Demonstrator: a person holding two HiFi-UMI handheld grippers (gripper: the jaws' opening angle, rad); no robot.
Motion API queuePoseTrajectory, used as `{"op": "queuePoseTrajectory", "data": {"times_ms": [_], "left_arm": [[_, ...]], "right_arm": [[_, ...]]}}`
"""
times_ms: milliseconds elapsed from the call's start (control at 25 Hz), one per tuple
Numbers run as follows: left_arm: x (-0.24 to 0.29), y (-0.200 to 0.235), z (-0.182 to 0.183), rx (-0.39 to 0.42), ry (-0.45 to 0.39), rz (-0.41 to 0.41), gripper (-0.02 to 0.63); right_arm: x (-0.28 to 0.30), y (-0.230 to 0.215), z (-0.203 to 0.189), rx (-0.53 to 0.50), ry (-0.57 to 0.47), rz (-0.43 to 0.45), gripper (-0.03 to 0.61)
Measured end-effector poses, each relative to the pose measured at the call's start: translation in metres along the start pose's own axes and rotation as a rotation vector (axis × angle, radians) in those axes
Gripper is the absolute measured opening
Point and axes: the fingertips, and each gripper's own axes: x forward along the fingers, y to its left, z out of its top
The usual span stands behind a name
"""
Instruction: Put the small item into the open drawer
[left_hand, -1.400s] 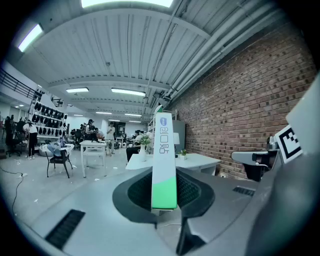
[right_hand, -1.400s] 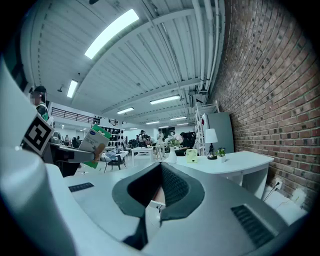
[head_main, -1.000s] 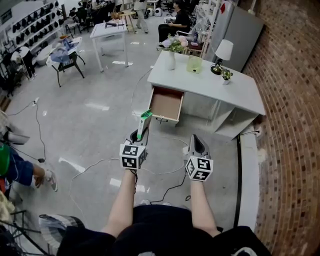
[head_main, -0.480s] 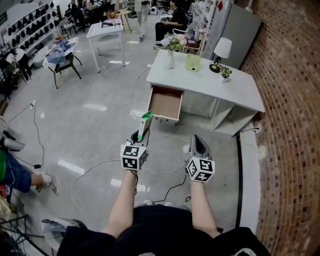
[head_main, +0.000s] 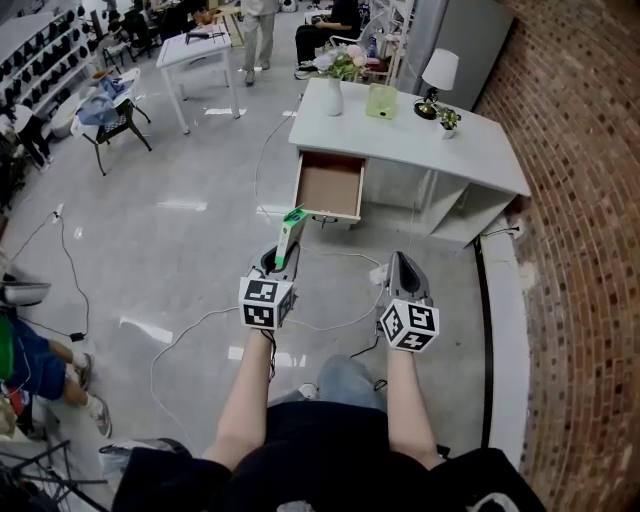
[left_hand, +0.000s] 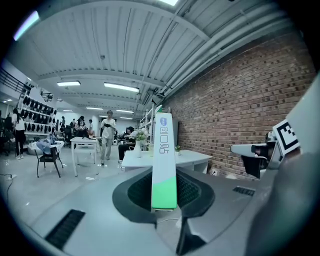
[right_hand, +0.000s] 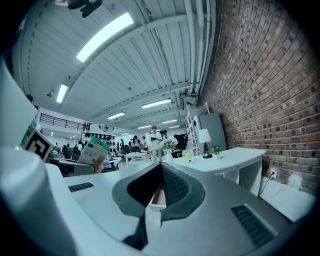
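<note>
Left gripper (head_main: 279, 262): jaws clamped on a slim white-and-green box (head_main: 290, 232), held upright, short of the open drawer (head_main: 332, 188) under the white tabletop (head_main: 455, 160). Right gripper (head_main: 400, 268): jaws together, empty.

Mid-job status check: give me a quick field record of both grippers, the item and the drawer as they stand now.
left gripper: shut on the white-and-green box, which sticks out past the jaws
right gripper: jaws together, nothing between them
drawer: pulled open from the white desk
box vs drawer: apart, box held over the floor short of the drawer front
task step: box not yet in the drawer
</note>
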Motion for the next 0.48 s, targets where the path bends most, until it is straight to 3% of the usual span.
{"op": "queuePoseTrajectory", "data": {"times_ms": [480], "left_arm": [[0.021, 0.012, -0.003, -0.018, 0.014, -0.032, 0.083]], "right_arm": [[0.021, 0.007, 0.009, -0.007, 0.0, -0.003, 0.003]]}}
